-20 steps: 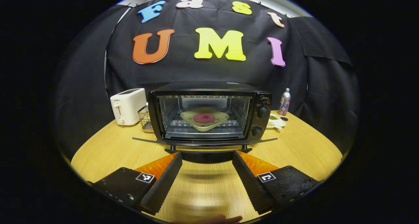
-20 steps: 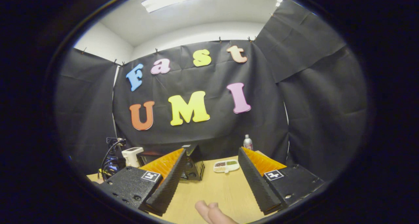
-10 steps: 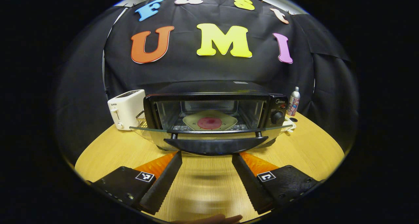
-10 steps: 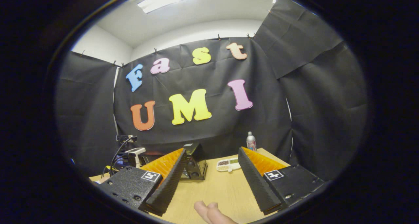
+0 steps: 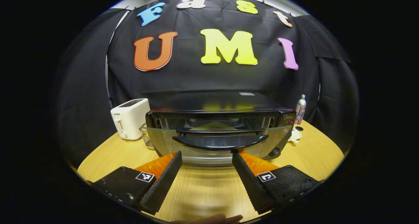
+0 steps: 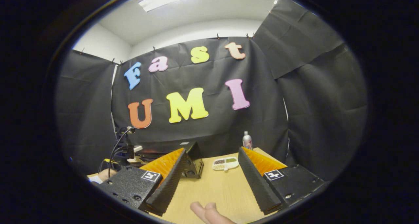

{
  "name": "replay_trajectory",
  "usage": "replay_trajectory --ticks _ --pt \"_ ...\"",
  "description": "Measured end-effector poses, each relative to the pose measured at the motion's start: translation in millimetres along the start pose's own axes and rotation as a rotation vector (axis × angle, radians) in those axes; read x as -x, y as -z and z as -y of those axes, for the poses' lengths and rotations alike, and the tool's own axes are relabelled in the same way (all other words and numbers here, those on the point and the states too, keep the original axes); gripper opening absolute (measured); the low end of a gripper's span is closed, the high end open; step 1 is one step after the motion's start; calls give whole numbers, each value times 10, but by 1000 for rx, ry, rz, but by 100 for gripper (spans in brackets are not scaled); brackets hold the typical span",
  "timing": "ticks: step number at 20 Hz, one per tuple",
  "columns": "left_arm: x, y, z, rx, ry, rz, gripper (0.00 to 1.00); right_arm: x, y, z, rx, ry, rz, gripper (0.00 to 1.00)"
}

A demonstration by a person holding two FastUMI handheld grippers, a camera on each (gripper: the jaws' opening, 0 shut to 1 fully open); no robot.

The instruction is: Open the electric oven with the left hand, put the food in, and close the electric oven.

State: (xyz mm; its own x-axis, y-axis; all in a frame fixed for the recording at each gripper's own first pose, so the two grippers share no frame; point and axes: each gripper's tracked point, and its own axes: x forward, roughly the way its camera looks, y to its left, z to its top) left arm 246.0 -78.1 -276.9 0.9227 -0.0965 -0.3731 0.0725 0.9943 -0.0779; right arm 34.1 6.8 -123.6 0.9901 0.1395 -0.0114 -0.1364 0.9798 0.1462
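The black electric oven point(image 5: 216, 101) stands mid-table in the left gripper view, its glass door point(image 5: 157, 135) tilted roughly halfway up. The door handle point(image 5: 220, 141) lies just above my left gripper point(image 5: 206, 155), which is open, its fingertips reaching the door's underside below the handle. Through the glass a beige plate with red food point(image 5: 214, 126) shows dimly on the rack. My right gripper point(image 6: 212, 152) hangs open over the table to the right of the oven point(image 6: 193, 158), holding nothing.
A white toaster point(image 5: 130, 118) and a wire basket point(image 5: 145, 135) stand left of the oven. A bottle point(image 5: 300, 109) and a white divided snack dish point(image 6: 225, 163) sit to its right. Fingers of a hand point(image 6: 206, 214) show at the bottom edge.
The oven door has swung up from lying flat to about half raised while my left gripper moved forward beneath it. The right gripper has hardly moved.
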Motion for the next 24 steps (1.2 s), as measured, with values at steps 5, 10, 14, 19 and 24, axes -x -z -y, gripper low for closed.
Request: replay_trajectory --ticks 5,10,14,19,24 --pt "418 -181 -77 -9 -11 34 98 327 -249 -105 4 4 31 94" --pt "1095 -466 -136 -16 7 98 98 672 -600 -228 16 13 102 94" --pt "1656 -591 -225 29 6 133 98 810 -720 -252 66 42 104 100" --pt "2360 -835 -295 35 6 252 97 870 -743 -380 100 51 93 95" --pt "2961 -754 -416 23 -21 341 96 805 -565 -584 93 21 42 95"
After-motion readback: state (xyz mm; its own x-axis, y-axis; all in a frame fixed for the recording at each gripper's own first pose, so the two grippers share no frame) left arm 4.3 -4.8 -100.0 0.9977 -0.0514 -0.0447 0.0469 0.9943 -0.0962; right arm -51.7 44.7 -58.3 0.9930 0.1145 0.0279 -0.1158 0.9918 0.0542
